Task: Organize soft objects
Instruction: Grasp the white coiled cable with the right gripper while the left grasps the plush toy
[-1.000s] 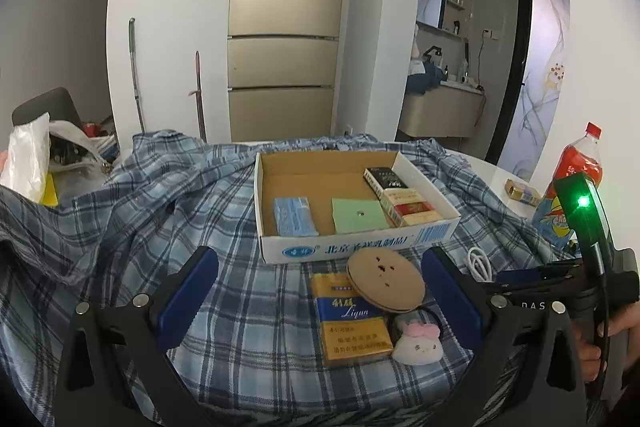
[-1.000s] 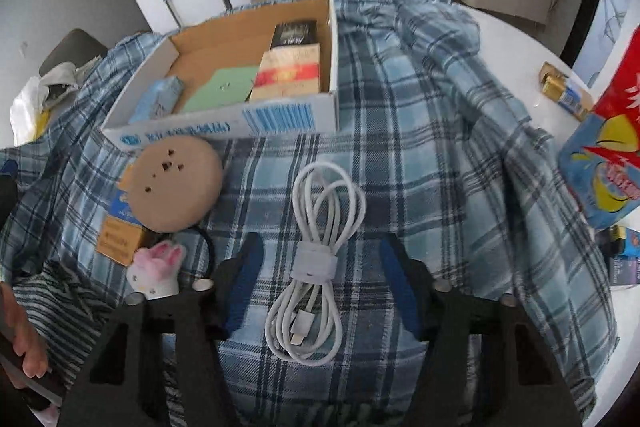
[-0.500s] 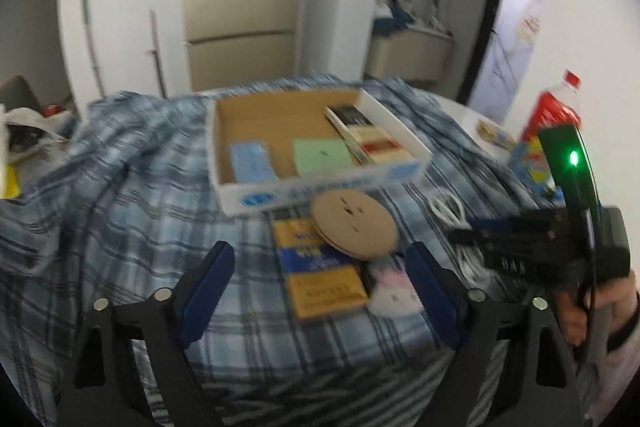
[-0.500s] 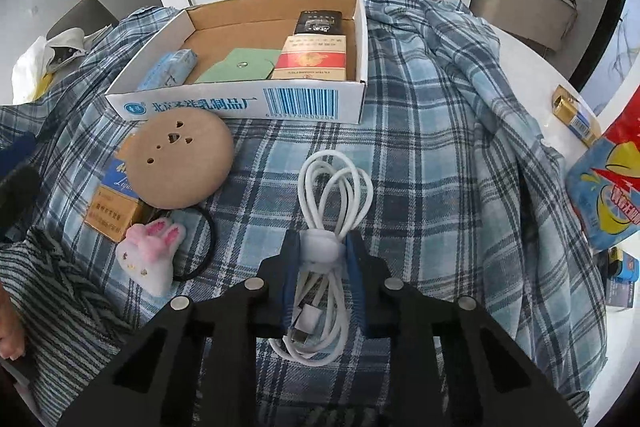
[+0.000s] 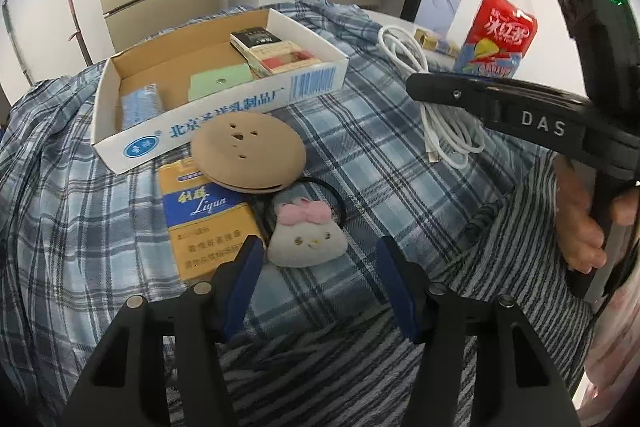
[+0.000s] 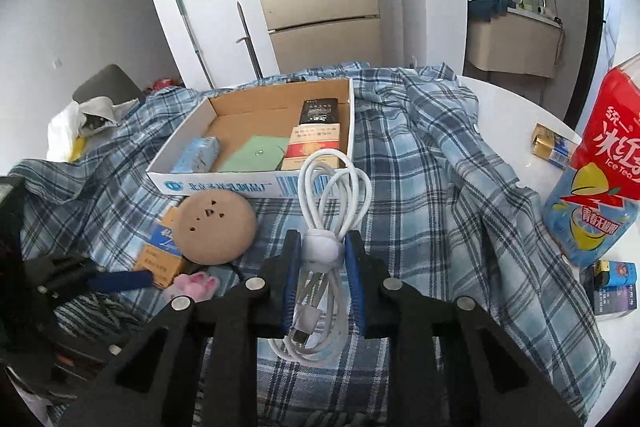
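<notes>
A white coiled cable (image 6: 334, 199) hangs lifted off the plaid cloth, with my right gripper (image 6: 320, 251) shut on its white strap. In the left wrist view the same cable (image 5: 440, 123) dangles under the right gripper's black finger. A plush bunny hair tie (image 5: 306, 239) with a pink bow lies on the cloth between the blue pads of my left gripper (image 5: 318, 259), whose jaws are closing and stand apart from it. A shallow cardboard box (image 5: 224, 115) holds packs and a green card.
A tan round disc (image 5: 248, 151) rests on a yellow-blue pack (image 5: 204, 223) beside the bunny. A red ice tea bottle (image 6: 596, 179) and small boxes (image 6: 614, 287) stand on the white table at right. A hand (image 5: 580, 227) grips the right tool's handle.
My right gripper shut on the cable and lifted it off the cloth. My left gripper came down and forward over the bunny hair tie, its jaws narrowing.
</notes>
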Demonstrator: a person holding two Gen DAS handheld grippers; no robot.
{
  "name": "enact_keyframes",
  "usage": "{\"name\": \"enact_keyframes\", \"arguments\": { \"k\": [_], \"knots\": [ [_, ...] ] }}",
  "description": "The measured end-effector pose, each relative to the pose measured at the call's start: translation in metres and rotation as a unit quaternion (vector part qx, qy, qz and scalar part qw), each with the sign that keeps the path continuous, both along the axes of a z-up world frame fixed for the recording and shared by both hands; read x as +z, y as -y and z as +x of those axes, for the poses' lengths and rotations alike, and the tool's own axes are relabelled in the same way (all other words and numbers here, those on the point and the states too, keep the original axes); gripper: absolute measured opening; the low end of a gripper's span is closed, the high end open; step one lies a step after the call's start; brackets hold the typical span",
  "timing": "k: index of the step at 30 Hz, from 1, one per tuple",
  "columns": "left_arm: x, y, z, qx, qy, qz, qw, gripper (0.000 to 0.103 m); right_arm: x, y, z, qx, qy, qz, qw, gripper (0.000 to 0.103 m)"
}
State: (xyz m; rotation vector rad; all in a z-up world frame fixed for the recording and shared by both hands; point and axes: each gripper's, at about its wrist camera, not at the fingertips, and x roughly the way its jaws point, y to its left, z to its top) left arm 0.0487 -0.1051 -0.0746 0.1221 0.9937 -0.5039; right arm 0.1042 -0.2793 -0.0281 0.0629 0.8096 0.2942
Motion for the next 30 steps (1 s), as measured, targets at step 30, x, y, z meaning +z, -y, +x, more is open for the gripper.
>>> {"name": "enact_keyframes", "arguments": {
  "k": [30],
  "knots": [
    [-0.009, 0.05, 0.019, -0.057, 0.008, 0.048, 0.9972, 0.065, -0.002, 0.01, -0.003, 0.002, -0.007, 0.027, 1.0, 0.022]
  ]
}}
